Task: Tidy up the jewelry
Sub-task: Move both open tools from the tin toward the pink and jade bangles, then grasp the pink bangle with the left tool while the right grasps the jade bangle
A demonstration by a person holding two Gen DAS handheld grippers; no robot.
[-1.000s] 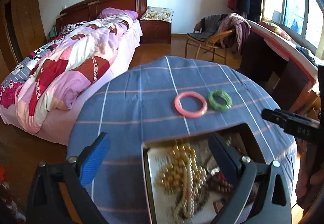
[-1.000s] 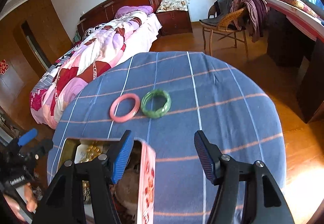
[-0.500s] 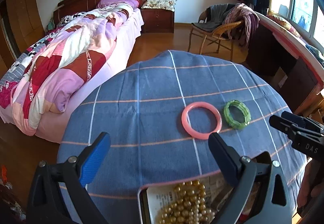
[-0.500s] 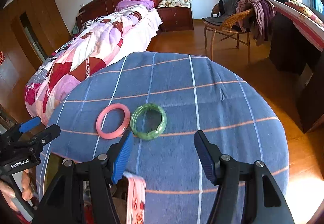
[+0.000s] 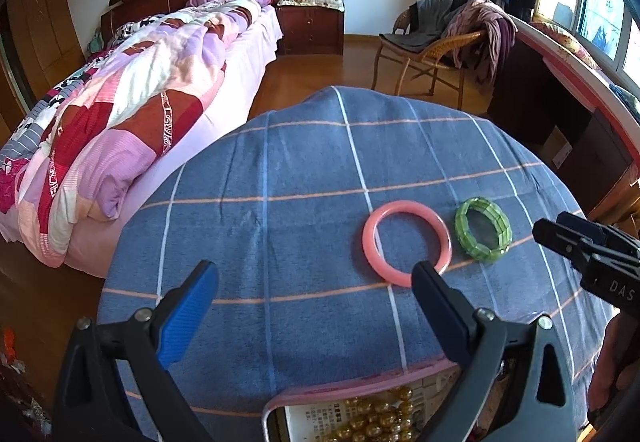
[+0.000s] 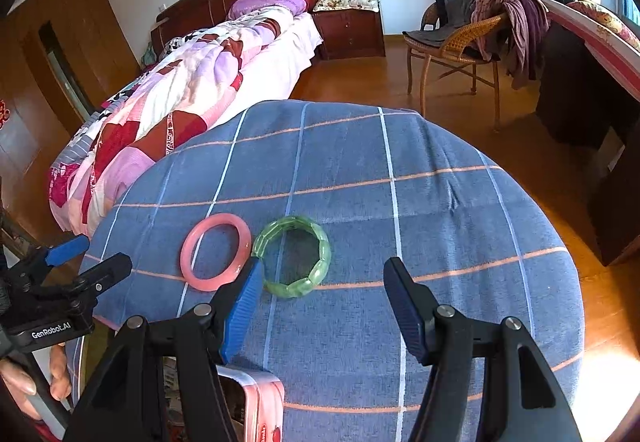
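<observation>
2 bangles: 1 pink (image 6: 215, 257), 1 green (image 6: 294, 256); 1 tin (image 5: 360, 412); both grippers' fingers spread, empty.

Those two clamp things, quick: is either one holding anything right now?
Left gripper: open, holding nothing.
Right gripper: open, holding nothing.

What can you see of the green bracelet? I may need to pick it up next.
The green bracelet is a ring of chunky, translucent, jade-like segments. It lies flat on the blue checked tablecloth, close beside the pink bangle; whether they touch is unclear. Nothing grips it. The right tongs stand open just short of it, one finger near its left rim.
</observation>
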